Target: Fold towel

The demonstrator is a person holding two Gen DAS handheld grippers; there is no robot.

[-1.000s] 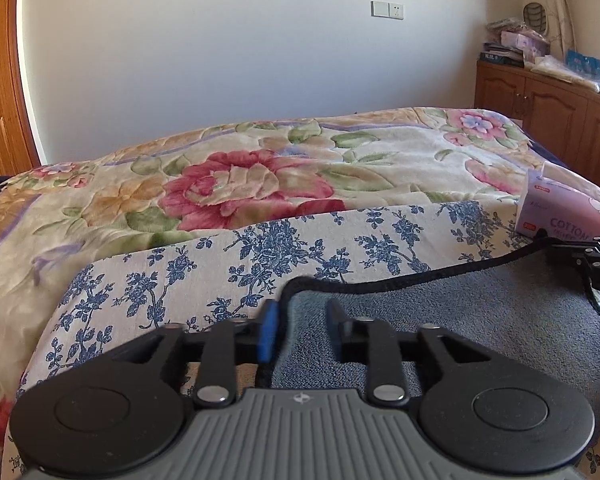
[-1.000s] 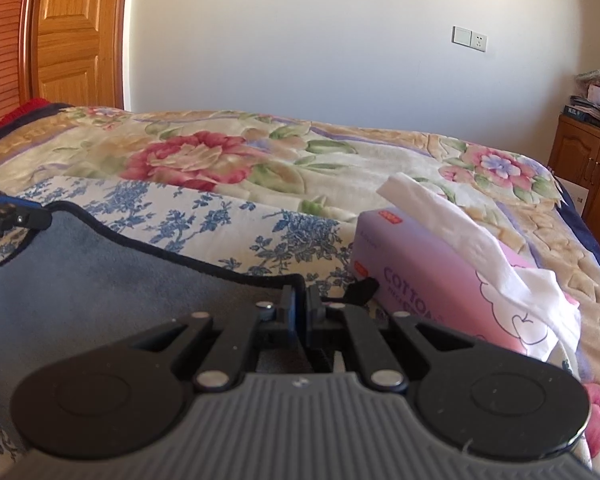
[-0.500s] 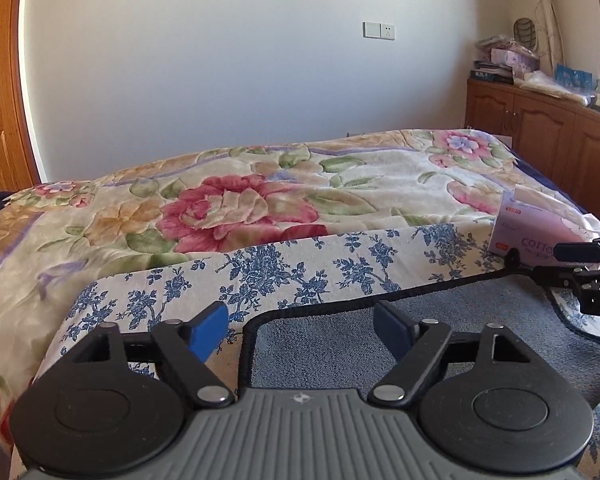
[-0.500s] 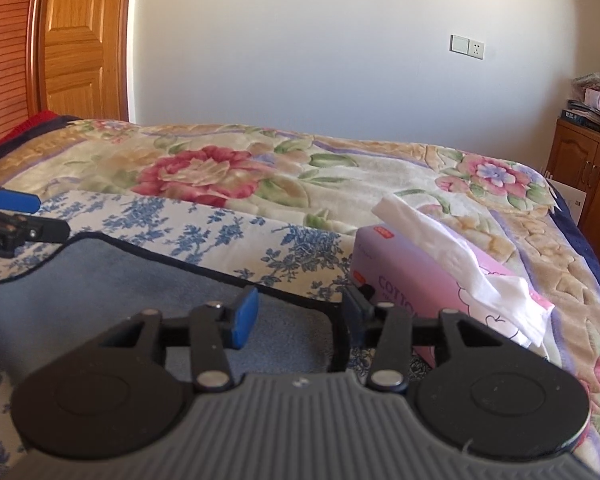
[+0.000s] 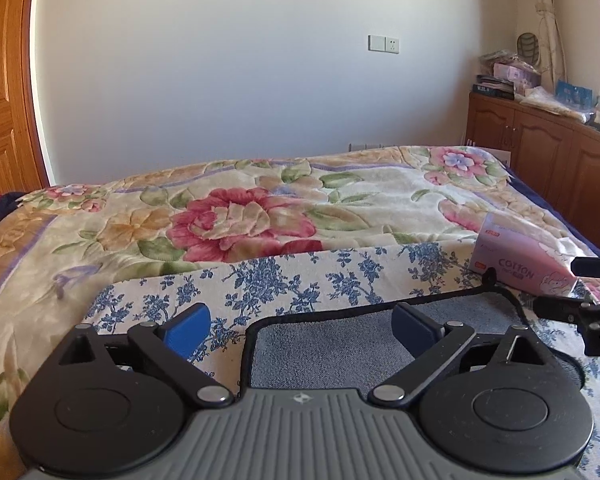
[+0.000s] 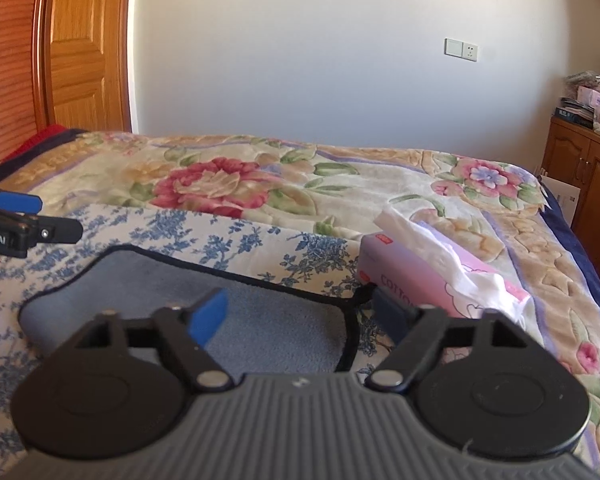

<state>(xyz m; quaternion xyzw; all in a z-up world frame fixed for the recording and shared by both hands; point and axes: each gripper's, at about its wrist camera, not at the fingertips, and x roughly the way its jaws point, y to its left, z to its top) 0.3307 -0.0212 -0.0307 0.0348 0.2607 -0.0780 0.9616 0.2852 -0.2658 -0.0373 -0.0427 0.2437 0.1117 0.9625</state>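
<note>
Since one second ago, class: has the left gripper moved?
Yes. The left gripper opened its jaws, released the towel corner and rose: the wall socket sits lower in its view.

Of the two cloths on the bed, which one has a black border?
The grey-blue towel has it: plain fabric edged with black trim, lying on top of the white cloth with blue flowers, which has no such border.

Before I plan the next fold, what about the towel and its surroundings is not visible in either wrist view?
- Towel near edge: left wrist view, hidden behind the left gripper body.
- Towel near edge: right wrist view, hidden by the right gripper.
- Tissue box lettering: cut off by the fingers.
</note>
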